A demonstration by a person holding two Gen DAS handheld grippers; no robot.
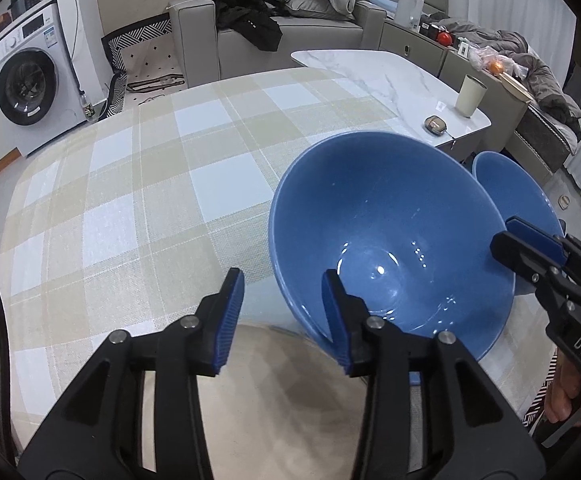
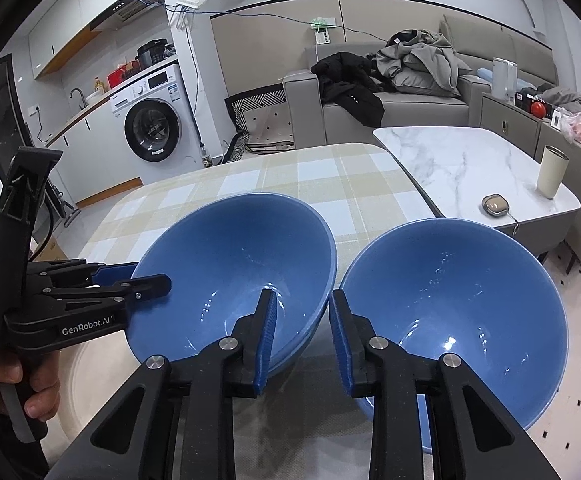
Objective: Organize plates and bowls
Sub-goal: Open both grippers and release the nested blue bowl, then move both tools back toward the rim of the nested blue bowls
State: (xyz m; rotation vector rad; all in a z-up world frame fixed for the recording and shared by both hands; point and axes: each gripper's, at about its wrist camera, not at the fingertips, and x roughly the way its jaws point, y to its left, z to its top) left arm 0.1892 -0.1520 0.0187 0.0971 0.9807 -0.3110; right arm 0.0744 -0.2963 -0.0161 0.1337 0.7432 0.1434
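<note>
**Two blue bowls, both grippers at the rims**

On the checked beige-and-white tablecloth (image 1: 130,184) the left gripper (image 1: 282,316) stands spread wide, its blue-padded fingers (image 1: 230,320) apart. The right-hand pad sits inside the near rim of the glossy blue ceramic bowl (image 1: 390,232); the other hangs over the cloth outside it, and neither visibly presses the wall. Seen from the right wrist, that tool's side reads "GenRobot.AI".

This bowl sits on the cloth, seemingly nested in another like it, though the lower edge is hard to tell apart.

Further right the right gripper (image 2: 302,340) is also spread. Its fingers (image 2: 268,340) straddle the gap between the two bowls, one pad over the first bowl's rim, the other at the rim of the second blue ceramic bowl (image 2: 462,312) just beside it. From the left wrist, its body shows "DAS".

Beyond, a cream tumbler (image 2: 550,172) stands on a white marble-look table (image 2: 450,160).
</note>
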